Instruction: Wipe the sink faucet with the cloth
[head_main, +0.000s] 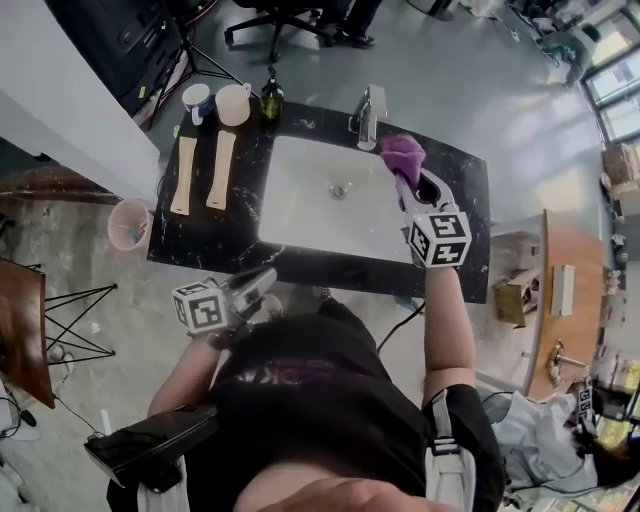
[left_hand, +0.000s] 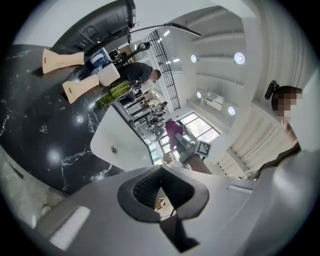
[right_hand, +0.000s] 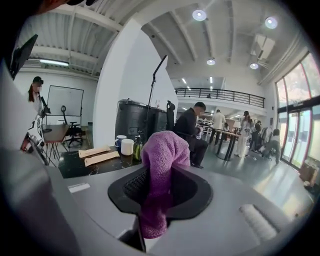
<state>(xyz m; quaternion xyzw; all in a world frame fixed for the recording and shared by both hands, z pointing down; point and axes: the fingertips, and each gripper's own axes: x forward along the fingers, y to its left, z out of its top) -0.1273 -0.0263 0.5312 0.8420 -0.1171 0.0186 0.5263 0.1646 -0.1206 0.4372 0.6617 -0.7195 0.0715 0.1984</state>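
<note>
In the head view a chrome faucet (head_main: 367, 115) stands at the back edge of a white sink (head_main: 300, 190) set in a black marble counter (head_main: 215, 240). My right gripper (head_main: 405, 175) is shut on a purple cloth (head_main: 402, 152), held just right of the faucet; whether they touch I cannot tell. The right gripper view shows the cloth (right_hand: 162, 150) bunched between the jaws of that gripper (right_hand: 161, 172) and bulging past the tips. My left gripper (head_main: 262, 285) hovers at the counter's near edge, left of the sink. In its own view the left gripper (left_hand: 160, 187) is open and empty.
Behind the sink's left stand two mugs (head_main: 197, 98) (head_main: 232, 103) and a dark green bottle (head_main: 271, 100). Two wooden paddles (head_main: 184, 175) (head_main: 221, 168) lie on the counter's left part. A pink bucket (head_main: 128, 224) sits on the floor to the left, a wooden table (head_main: 570, 300) to the right.
</note>
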